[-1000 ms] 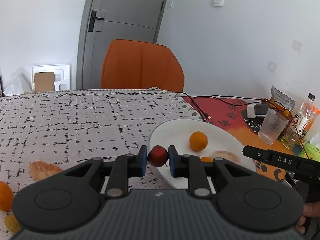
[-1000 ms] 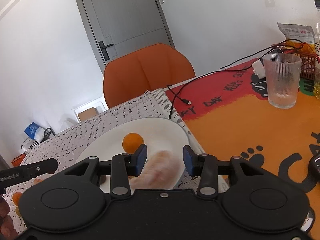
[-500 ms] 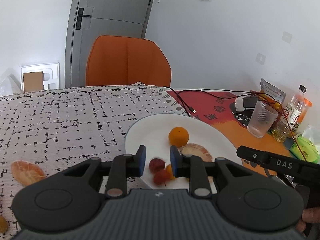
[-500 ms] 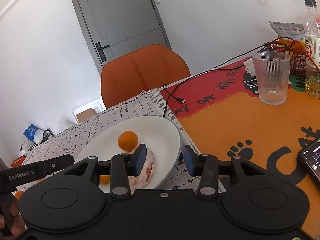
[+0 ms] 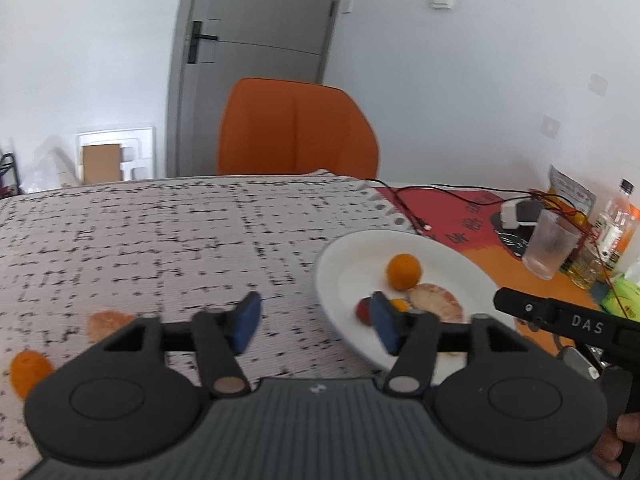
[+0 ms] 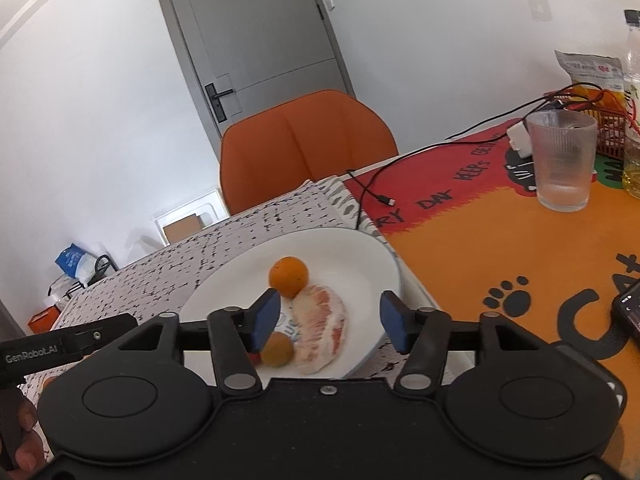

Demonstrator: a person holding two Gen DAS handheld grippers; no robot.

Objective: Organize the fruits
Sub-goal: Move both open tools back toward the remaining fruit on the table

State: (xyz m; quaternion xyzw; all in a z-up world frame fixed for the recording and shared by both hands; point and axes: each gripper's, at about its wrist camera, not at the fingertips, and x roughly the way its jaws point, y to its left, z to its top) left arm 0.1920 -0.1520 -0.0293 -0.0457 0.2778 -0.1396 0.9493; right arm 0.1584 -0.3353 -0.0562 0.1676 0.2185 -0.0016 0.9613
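While both tools hang above the table, neither holds anything: the left gripper [image 5: 314,322] has its blue pads spread wide over the speckled cloth [image 5: 160,240], beside the plate's left edge, and the right gripper [image 6: 330,320] is just as wide open above the plate's near side.

On the white plate [image 6: 372,264] lie four fruits. A round orange [image 6: 289,276] sits toward the middle, smooth and bright. Just in front of it rests a peeled pomelo segment [image 6: 322,330], pale pink with white pith, curved like a crescent. Touching the segment's left end is a small, duller orange-yellow fruit [image 6: 277,349], and beside that a red fruit [image 5: 363,310] shows only in part, behind a blue pad in each view.

Off the plate, on the cloth to the left, a peeled citrus piece [image 5: 105,322] lies blurred, and another orange [image 5: 30,370] sits nearer the left edge, well apart from the plate.

To the right, on the orange mat [image 6: 500,248], stands a ribbed glass [image 6: 562,160]; a black cable [image 6: 372,188] trails toward the plate.
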